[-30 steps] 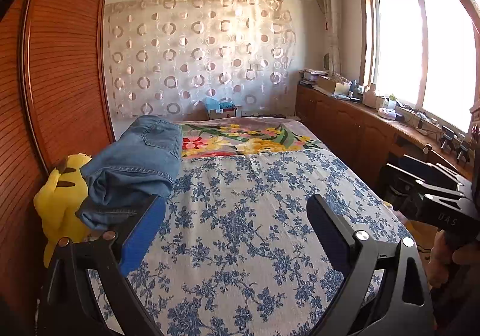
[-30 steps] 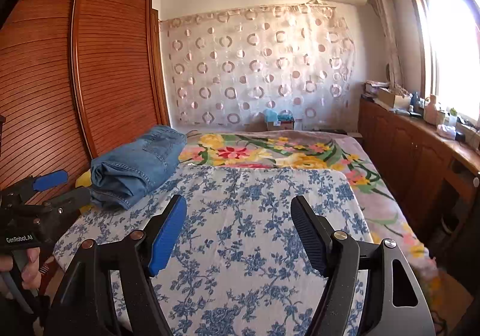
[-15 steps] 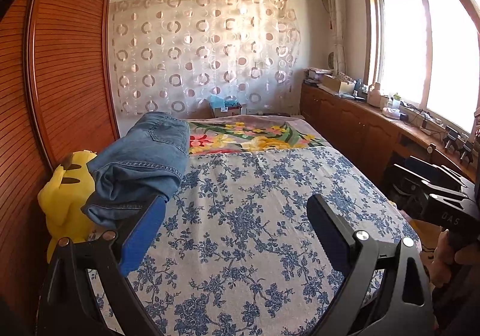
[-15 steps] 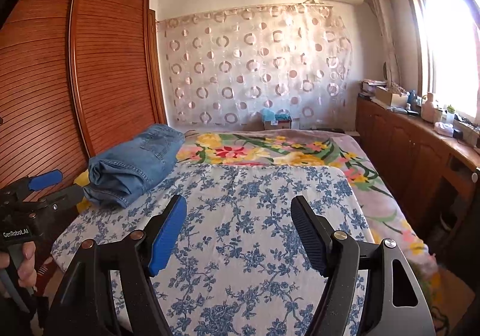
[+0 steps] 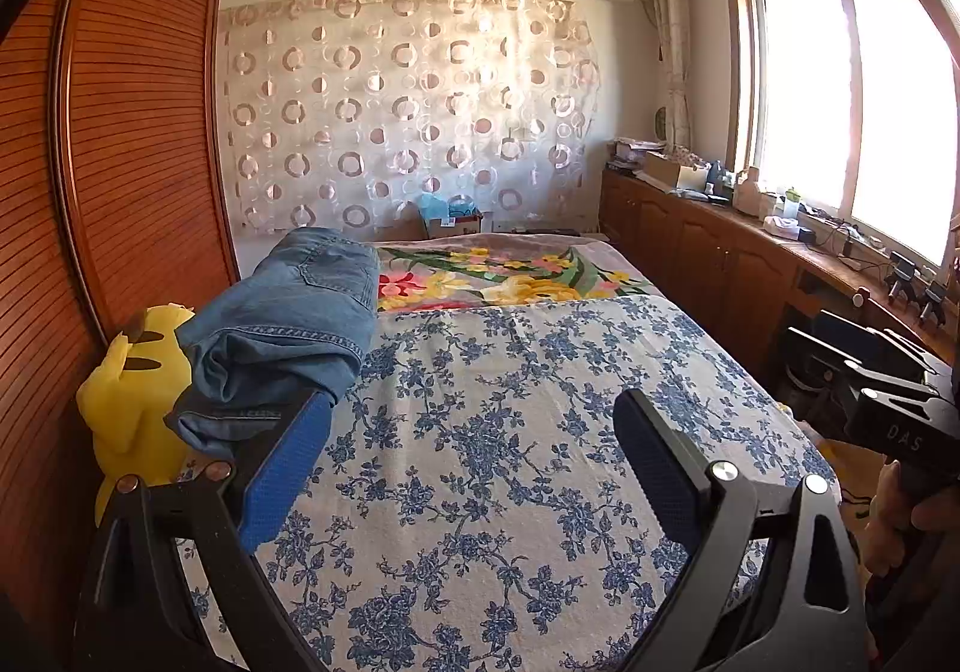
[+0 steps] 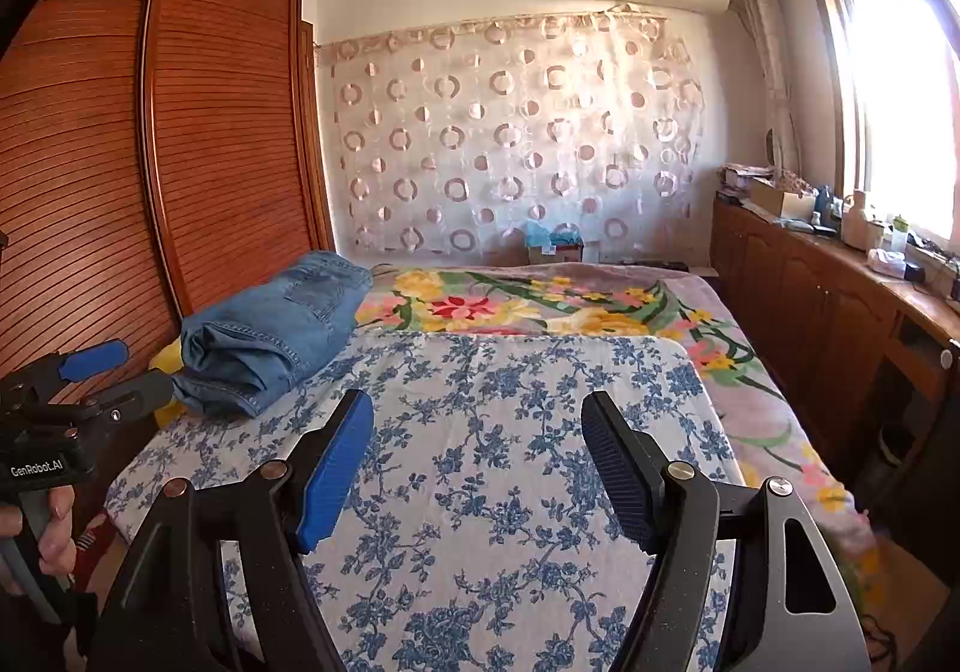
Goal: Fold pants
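Pants [image 5: 288,324] folded; both tongs agape, empty.

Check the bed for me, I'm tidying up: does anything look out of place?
Mostly the jeans: folded, but bunched loosely at the bed's left edge, lower layers sticking out unevenly. A yellow plush toy sits wedged between them and the wardrobe.

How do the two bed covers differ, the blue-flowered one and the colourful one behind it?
The blue-flowered cover shows small blue sprigs on white; the colourful cover shows large red, yellow and pink flowers with green leaves. The blue-flowered cover lies nearer the grippers and overlaps the colourful cover. The folded jeans rest across both. Both lie flat on the bed.
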The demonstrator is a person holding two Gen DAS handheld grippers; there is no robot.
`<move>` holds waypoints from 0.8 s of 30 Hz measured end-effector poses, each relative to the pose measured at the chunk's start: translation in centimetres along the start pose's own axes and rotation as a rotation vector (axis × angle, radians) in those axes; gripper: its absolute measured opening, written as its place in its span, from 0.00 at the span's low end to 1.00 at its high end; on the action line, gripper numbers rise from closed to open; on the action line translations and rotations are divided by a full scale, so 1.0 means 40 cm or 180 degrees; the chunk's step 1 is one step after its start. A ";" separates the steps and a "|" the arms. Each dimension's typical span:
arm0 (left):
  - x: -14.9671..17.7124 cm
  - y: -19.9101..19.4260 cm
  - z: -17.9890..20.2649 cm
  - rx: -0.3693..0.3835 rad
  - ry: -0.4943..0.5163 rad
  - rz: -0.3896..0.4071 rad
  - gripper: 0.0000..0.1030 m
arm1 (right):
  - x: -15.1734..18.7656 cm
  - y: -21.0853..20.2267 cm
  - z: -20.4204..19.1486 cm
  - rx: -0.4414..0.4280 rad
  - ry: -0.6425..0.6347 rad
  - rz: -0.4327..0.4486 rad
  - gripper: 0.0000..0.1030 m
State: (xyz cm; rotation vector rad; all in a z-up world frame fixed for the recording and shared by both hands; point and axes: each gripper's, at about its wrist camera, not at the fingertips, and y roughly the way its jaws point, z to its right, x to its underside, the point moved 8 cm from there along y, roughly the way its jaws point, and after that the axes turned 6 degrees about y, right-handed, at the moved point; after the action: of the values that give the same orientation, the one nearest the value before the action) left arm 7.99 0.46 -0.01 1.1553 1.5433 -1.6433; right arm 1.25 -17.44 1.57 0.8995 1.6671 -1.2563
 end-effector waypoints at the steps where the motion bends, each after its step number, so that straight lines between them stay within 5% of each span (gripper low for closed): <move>1: 0.000 0.000 0.000 0.0008 0.0001 0.0001 0.93 | -0.001 0.000 0.003 -0.0002 0.0000 -0.0002 0.72; 24: -0.006 -0.010 0.006 0.0015 0.0028 0.0029 0.93 | -0.006 -0.015 0.025 -0.0020 -0.0016 0.0047 0.72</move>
State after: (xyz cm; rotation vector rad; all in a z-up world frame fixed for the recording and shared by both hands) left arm 7.68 0.24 0.38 1.1717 1.5382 -1.6388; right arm 0.99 -18.57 1.86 0.9026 1.6567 -1.2418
